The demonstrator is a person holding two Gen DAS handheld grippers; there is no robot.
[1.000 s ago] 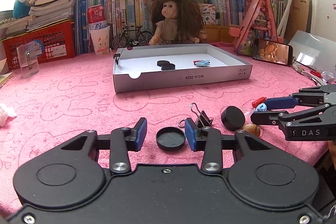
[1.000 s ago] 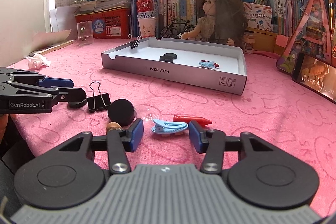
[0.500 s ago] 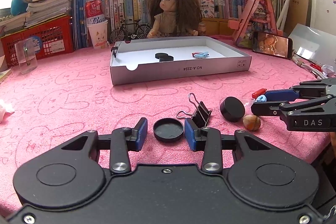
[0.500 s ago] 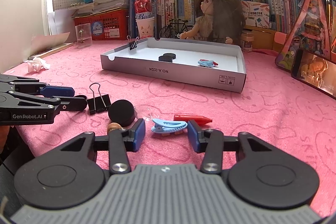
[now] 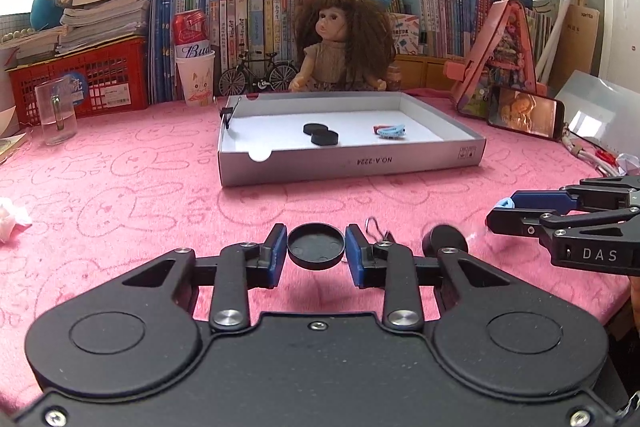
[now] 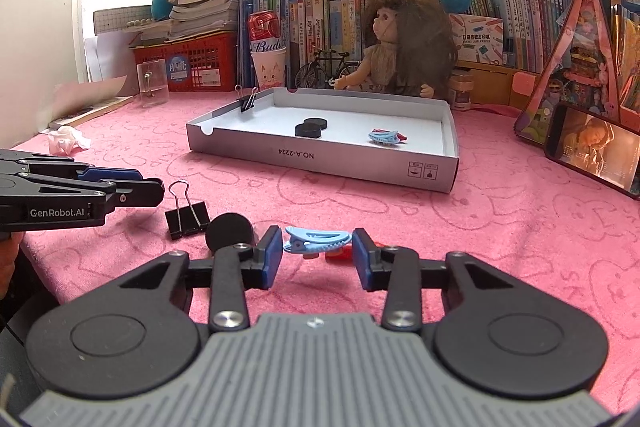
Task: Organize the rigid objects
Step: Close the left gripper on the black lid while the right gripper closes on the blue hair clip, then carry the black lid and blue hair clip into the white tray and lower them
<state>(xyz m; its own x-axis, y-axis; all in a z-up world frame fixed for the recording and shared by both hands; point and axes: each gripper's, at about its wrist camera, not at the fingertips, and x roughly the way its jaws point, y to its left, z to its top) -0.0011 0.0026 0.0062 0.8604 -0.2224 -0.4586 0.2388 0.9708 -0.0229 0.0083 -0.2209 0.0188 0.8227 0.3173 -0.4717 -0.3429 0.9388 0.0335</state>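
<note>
The box (image 5: 352,163) on the pink cloth (image 5: 120,187) carries the print "NO.A-2224" upside down on its near wall. Behind it a red can (image 5: 191,34) shows "Bud" in script, standing in a white cup (image 5: 196,79) with a cat drawing. The right gripper (image 6: 316,257), seen from the left camera, bears the word "DAS"; the left gripper (image 5: 316,255), seen from the right camera, bears "GenRobot.AI".

The left gripper's jaws are closing. A black cap (image 5: 316,246) sits between its blue pads (image 5: 277,251), and both pads touch its rim; the cap seems to be lifted a little off the cloth. Just right of it are a binder clip (image 6: 187,213) and a black disc (image 6: 229,230).

The right gripper's jaws are closing too. A blue hair clip (image 6: 314,239) lies between them on the cloth. The left pad is very near its end, the right pad stands a little apart, so it is not pressed. A red item (image 6: 340,253) lies partly hidden behind the clip.

Inside the box there are two black discs (image 5: 320,134) touching each other near the middle, a blue clip (image 5: 391,130) to the right, and a binder clip on the far left wall (image 6: 247,101).
</note>
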